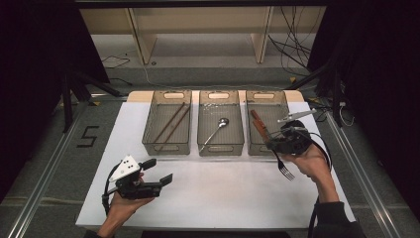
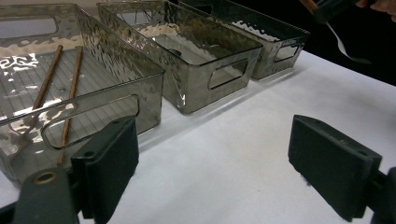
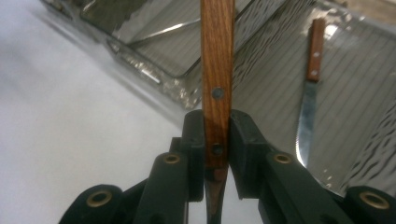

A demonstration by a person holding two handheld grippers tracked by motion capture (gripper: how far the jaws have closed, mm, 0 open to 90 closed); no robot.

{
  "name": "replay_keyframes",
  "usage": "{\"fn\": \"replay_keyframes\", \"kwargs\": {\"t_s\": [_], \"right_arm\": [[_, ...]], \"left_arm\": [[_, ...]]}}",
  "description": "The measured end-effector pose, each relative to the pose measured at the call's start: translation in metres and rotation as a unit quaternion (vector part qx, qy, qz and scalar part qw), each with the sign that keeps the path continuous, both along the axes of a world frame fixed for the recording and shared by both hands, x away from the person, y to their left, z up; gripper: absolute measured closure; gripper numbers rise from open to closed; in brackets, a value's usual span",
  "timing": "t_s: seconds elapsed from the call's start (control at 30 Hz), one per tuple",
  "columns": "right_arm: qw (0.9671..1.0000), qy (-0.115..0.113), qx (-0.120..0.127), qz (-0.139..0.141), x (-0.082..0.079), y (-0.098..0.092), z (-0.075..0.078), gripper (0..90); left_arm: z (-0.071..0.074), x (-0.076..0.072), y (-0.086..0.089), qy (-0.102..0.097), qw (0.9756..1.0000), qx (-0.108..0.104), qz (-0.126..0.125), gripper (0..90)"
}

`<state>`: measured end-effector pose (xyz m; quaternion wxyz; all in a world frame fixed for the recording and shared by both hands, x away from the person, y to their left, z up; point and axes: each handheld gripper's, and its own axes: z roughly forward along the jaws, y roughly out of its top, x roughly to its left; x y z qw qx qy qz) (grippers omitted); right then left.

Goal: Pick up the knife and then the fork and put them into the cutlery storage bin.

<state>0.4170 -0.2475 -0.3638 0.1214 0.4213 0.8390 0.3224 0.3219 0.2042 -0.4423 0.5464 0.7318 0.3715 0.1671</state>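
Clamped in my right tongs (image 3: pixel 217 154) by its wooden handle, the fork (image 1: pixel 283 166) hangs beside the right bin (image 1: pixel 285 101), handle toward that bin and prongs toward me, while my left tongs (image 1: pixel 158 171) gape empty, far off; three bins, two chopsticks (image 1: pixel 171 124), one spoon (image 1: pixel 214 131), one knife (image 3: pixel 309 100).

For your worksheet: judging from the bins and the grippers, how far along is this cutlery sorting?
Done: chopsticks, spoon and knife each lie in a bin. In hand: the right gripper clamps a wooden-handled fork beside the right bin. Left: placing it; the left gripper waits open.
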Motion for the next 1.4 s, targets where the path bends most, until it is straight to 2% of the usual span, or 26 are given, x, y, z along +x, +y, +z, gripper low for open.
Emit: {"fn": "replay_keyframes", "kwargs": {"t_s": [0.33, 0.83, 1.4], "right_arm": [[0.9993, -0.026, 0.010, -0.025, 0.020, -0.004, 0.022, 77.8], [0.9973, -0.049, 0.007, -0.055, 0.044, -0.005, 0.041, 77.8], [0.9944, -0.050, -0.006, -0.093, 0.083, -0.005, 0.031, 77.7]], "left_arm": [[0.000, 0.000, 0.000, 0.001, 1.0000, -0.001, 0.000, 15.7], [0.000, 0.000, 0.000, 0.002, 1.0000, 0.000, -0.001, 15.7], [0.000, 0.001, 0.001, 0.003, 1.0000, 0.000, -0.001, 15.7]]}}
